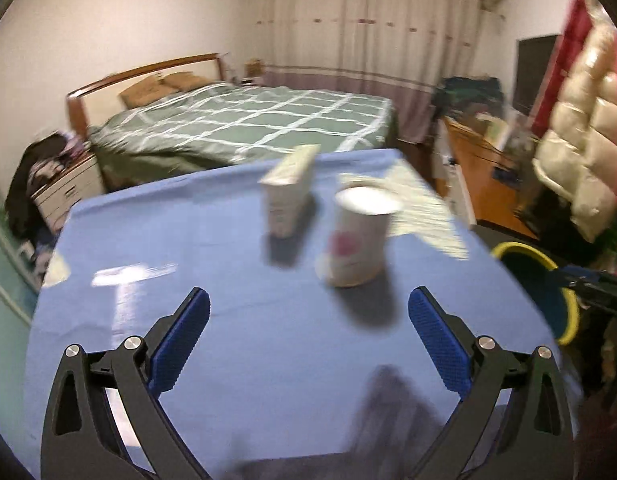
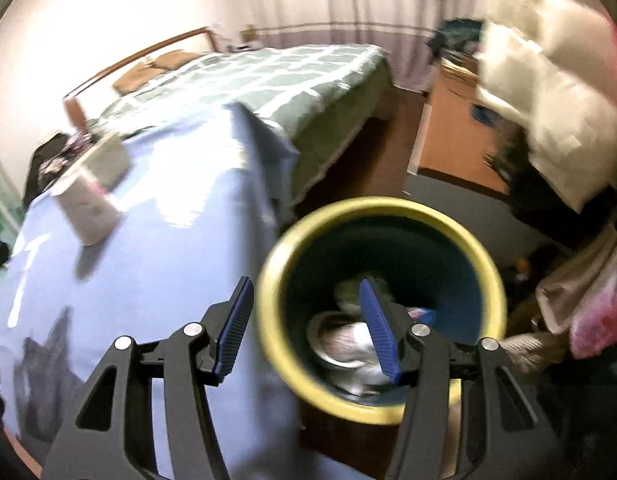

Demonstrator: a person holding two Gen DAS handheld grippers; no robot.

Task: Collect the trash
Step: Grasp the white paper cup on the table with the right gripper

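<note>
On the blue-clothed table [image 1: 180, 232] stand a white paper cup [image 1: 360, 240] with a pink print and, behind it, a small pale carton [image 1: 288, 196]. My left gripper [image 1: 308, 294] hovers open and wide over the cloth, just short of the cup, with nothing between its fingers. In the right wrist view the cup [image 2: 88, 204] and carton [image 2: 108, 156] sit far left. My right gripper [image 2: 305, 282] is over the yellow-rimmed dark bin [image 2: 268, 320] beside the table, jaws apart, one finger outside the rim and one above the opening. Crumpled trash [image 2: 344, 340] lies inside.
A patterned paper sheet [image 1: 424, 216] lies on the table's far right corner. The bin [image 1: 524, 252] stands off the table's right edge. Beyond are a green checked bed [image 1: 268, 120], a nightstand [image 1: 64, 196], an orange desk [image 1: 480, 168] and a hanging puffy coat [image 1: 580, 120].
</note>
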